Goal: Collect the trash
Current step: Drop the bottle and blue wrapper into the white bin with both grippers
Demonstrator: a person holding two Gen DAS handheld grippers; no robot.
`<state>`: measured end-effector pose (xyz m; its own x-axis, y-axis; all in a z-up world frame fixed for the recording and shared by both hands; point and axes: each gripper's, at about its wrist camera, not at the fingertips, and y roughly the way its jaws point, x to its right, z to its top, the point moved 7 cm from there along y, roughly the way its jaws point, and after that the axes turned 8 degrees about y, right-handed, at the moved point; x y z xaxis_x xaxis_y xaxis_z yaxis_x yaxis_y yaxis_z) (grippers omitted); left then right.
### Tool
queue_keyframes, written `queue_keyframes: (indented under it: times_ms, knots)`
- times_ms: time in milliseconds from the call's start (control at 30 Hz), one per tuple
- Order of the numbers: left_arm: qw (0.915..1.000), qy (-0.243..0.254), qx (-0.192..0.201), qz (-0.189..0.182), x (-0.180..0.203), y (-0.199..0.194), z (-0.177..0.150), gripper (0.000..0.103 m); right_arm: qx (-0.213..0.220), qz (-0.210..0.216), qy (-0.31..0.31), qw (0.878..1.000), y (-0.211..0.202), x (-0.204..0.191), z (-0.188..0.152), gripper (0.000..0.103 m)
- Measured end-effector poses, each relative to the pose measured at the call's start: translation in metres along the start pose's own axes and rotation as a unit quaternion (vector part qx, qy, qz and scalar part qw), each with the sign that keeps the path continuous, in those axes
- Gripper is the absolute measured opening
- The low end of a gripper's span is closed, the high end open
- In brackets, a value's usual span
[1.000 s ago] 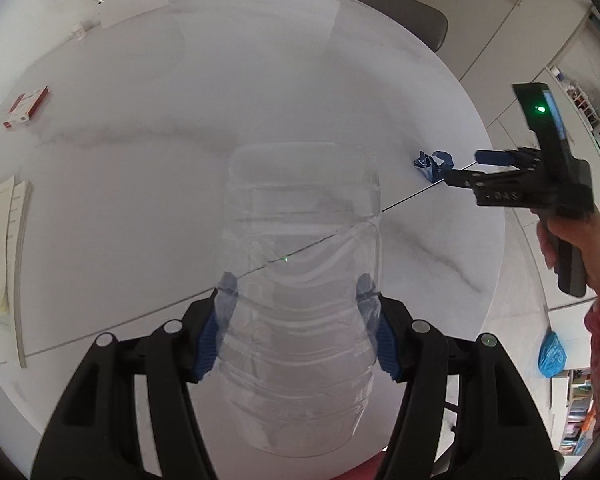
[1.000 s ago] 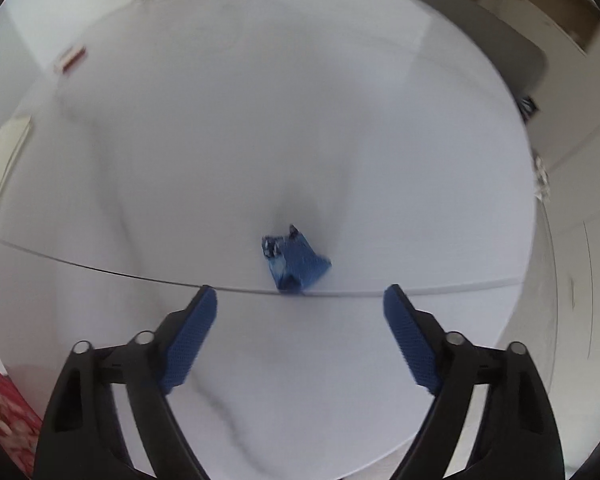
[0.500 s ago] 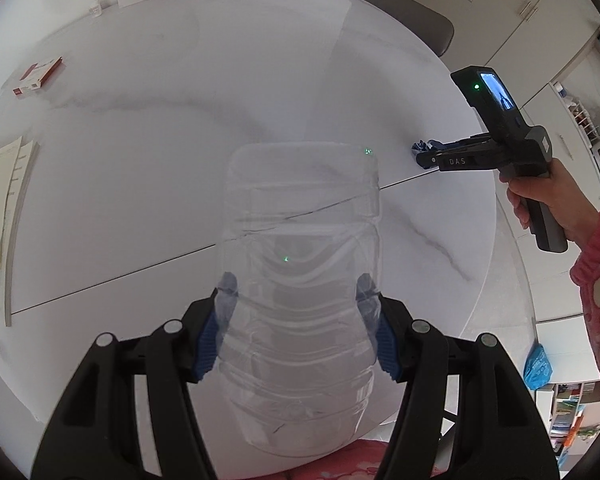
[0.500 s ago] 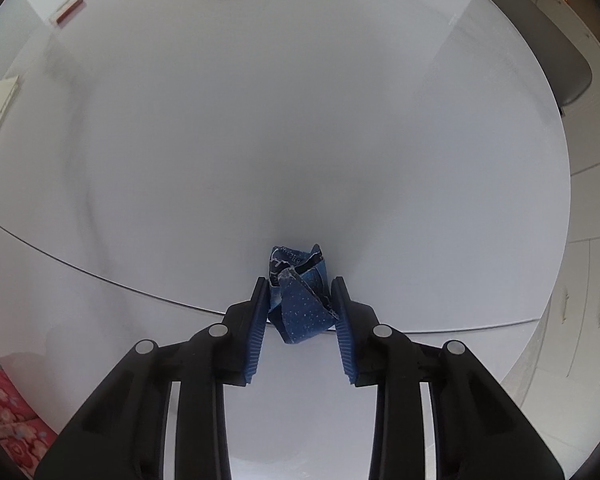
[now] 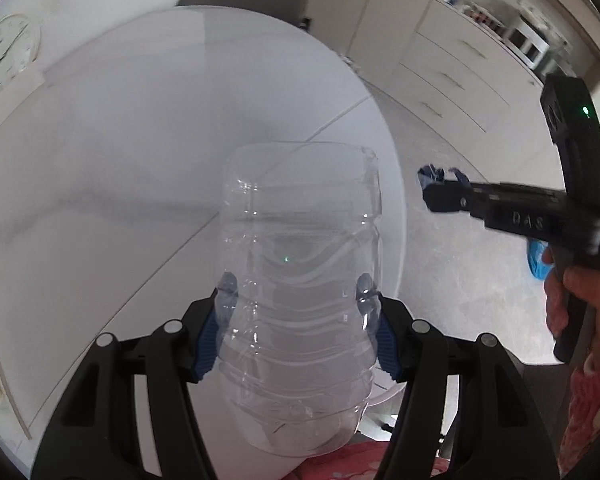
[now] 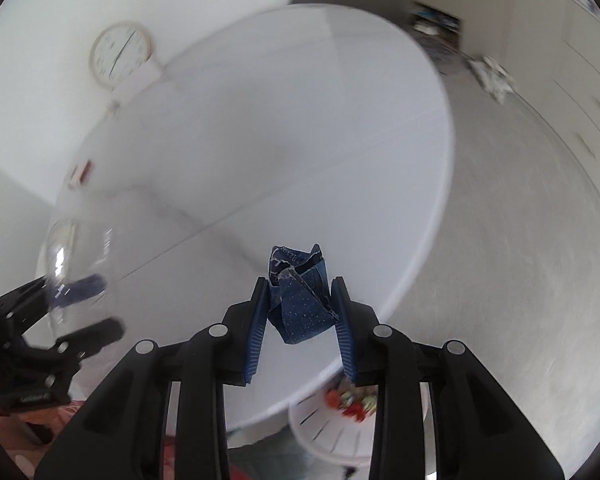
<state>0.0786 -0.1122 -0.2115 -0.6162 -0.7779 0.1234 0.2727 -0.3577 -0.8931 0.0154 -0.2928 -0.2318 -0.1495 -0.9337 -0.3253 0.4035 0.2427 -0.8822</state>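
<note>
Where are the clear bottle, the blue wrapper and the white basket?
clear bottle (image 5: 300,280), left wrist view, ribbed body.
blue wrapper (image 6: 302,300), right wrist view, dotted front face.
white basket (image 6: 332,436), right wrist view, slotted wall below the table edge.

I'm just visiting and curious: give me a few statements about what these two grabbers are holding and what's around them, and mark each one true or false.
1. The left gripper grips a clear plastic bottle. True.
2. The right gripper is empty. False: it pinches a crumpled blue wrapper.
3. A white basket shows below the round table's edge. True.
4. The blue wrapper lies flat on the table. False: it is held between the pads, off the tabletop.
5. A round clock stands beyond the table. True.
</note>
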Motion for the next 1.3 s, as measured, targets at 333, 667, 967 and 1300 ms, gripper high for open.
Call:
queue_keyframes:
  times_ms: [333,667,967,1300]
  knots:
    - [0.9867,0.144,-0.018,-0.073,0.096,0.010,-0.004,0.060,0.016,-0.043,0.158,0.986,-0.023,0.064,-0.112,0.034]
    - [0.9784,0.194,-0.048,-0.055,0.114,0.017,-0.021,0.060,-0.065,-0.078,0.189,0.977,0.095,0.110,-0.184,0.078]
    - [0.9656,0.245,-0.069,-0.052,0.163,0.041,-0.011,0.060,0.007,-0.115,0.266,0.957,0.023,0.165,-0.192,0.093]
    - [0.9182,0.344,-0.185,-0.064,0.241,0.144,-0.055,0.060,0.107,-0.154,0.325,0.927,-0.077,0.217,-0.213,0.099]
